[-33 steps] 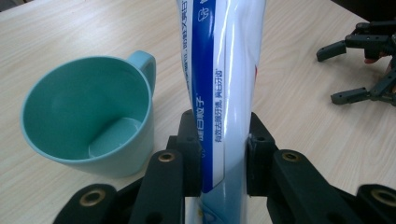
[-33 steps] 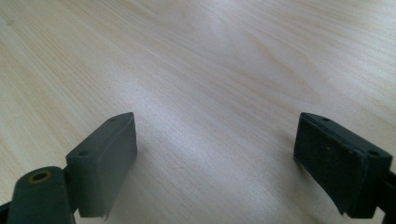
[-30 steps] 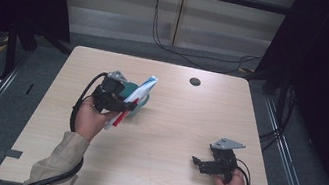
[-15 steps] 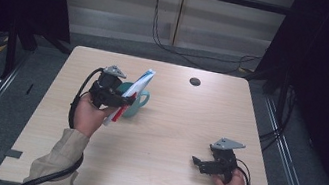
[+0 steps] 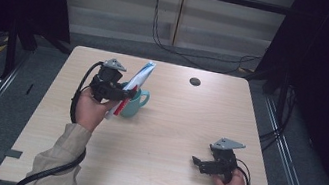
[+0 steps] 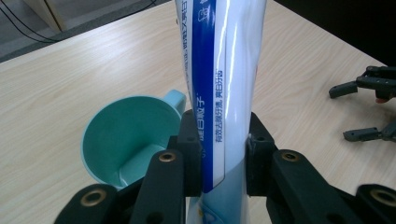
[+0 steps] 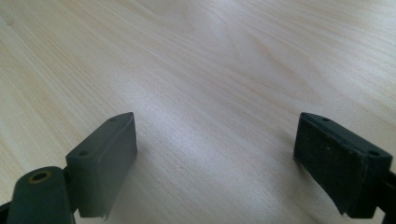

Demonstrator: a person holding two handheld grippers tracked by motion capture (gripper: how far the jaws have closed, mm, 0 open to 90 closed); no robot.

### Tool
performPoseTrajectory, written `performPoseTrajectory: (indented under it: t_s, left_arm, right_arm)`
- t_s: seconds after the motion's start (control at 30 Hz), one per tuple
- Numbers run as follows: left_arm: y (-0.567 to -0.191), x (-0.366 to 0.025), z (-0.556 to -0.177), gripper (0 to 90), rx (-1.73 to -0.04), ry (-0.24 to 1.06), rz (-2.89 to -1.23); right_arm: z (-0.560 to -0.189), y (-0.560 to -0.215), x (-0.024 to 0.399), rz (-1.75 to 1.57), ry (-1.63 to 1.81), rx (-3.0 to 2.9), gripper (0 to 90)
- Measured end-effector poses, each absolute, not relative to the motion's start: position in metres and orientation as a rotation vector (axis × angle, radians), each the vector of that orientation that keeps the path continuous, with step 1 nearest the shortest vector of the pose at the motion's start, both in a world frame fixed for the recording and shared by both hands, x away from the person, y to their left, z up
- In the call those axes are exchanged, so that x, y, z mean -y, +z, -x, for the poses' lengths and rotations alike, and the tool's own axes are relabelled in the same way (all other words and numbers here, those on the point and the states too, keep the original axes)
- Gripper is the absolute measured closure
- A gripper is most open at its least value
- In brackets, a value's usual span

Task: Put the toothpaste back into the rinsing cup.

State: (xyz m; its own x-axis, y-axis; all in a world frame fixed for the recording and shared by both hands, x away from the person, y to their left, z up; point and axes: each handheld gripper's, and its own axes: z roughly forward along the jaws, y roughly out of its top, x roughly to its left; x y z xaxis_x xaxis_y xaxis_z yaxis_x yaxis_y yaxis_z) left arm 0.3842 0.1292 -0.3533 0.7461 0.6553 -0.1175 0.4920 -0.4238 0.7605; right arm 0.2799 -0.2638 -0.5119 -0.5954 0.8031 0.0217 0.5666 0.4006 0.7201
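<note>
On the left of the table (image 5: 160,137), the left gripper (image 5: 119,92) is clamped on a white-and-blue tube (image 5: 138,82), its jaws pressing on the tube's two flat sides. The tube stands tilted, its upper end leaning away from the hand and its lower end by the teal mug (image 5: 134,103), which stands just beside the gripper. Well apart, near the right front edge, the right gripper (image 5: 201,162) rests low over bare wood, its jaws spread wide and holding nothing.

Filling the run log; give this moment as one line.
left gripper: shut on tube | tube: over mug | right gripper: open, on table
</note>
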Motion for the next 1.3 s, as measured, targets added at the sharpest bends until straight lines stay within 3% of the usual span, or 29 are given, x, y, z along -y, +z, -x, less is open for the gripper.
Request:
performPoseTrajectory:
  t_s: [1.3]
  left_arm:
    - [-0.341,-0.125,-0.409,74.3,-0.899,0.301,-1.992]
  right_arm:
    - [-0.280,-0.512,0.264,-1.189,1.006,-2.333,12.8]
